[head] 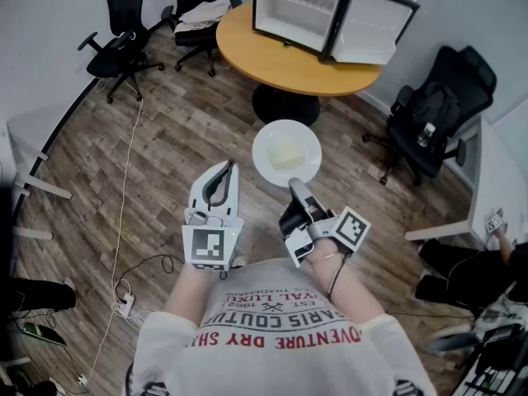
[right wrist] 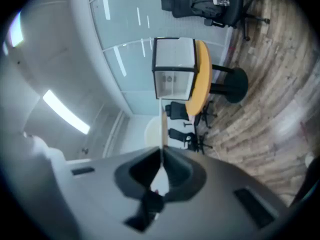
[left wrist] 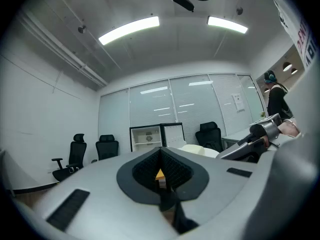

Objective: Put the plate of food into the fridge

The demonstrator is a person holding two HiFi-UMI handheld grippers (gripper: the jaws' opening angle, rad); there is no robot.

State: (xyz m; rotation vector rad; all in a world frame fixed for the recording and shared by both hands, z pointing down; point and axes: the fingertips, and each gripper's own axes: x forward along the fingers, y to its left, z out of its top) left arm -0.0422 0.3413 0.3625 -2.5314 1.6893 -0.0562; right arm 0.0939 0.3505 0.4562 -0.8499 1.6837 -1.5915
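A white plate carrying a pale slab of food hangs level above the wooden floor. My right gripper is shut on its near rim. In the right gripper view the plate shows edge-on as a thin line running into the closed jaws of my right gripper. My left gripper is shut and empty, to the left of the plate and apart from it. A small fridge stands on the round wooden table ahead. Its door is swung open to the right.
Black office chairs stand left of the table, behind it and to the right. A cable trails over the floor on the left. A white desk lines the right side, and a person sits by it at the lower right.
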